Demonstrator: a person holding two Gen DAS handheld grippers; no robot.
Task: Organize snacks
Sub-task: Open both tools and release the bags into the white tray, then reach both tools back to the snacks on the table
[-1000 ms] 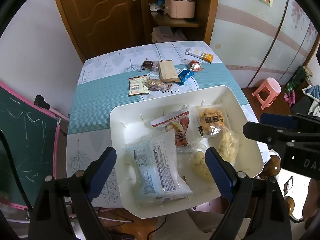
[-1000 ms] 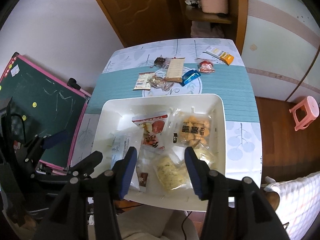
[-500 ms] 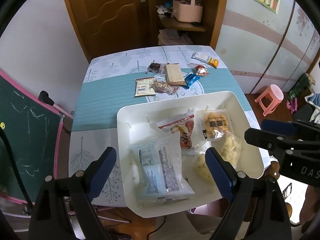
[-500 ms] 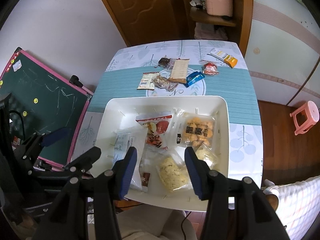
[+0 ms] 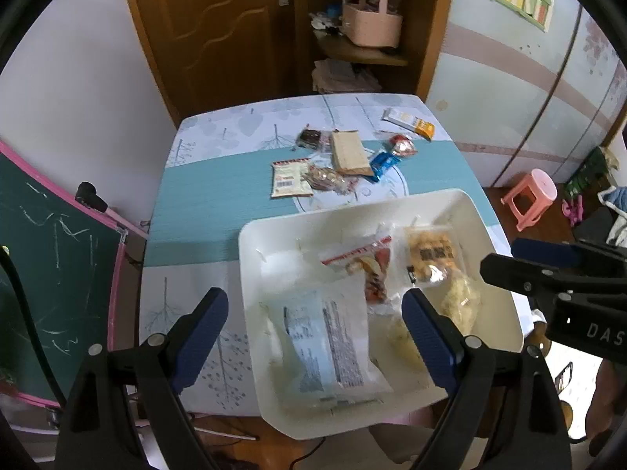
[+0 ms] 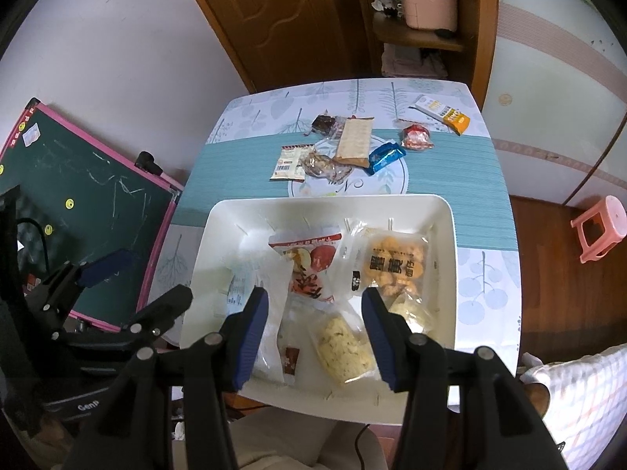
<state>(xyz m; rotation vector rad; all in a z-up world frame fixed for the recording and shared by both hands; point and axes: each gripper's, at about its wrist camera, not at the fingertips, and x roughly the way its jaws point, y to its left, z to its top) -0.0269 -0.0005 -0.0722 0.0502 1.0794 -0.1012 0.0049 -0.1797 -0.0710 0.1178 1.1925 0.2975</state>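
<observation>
Snacks half sorted: several packets lie in the white tray [image 6: 443,211] at lower centre; loose packets [image 6: 354,143] wait upper centre on the bench [image 6: 470,180]. My left gripper [image 5: 313,337] and right gripper [image 6: 315,323] hover spread, empty. Next, I judge: reach forward, pinch one.

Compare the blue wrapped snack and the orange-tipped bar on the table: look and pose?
The blue wrapped snack is short, shiny and solid blue; the orange-tipped bar is longer and flatter, white with an orange end. The blue one lies on the teal runner beside the beige packet; the bar sits alone near the far corner. Both lie outside the white tray.
</observation>
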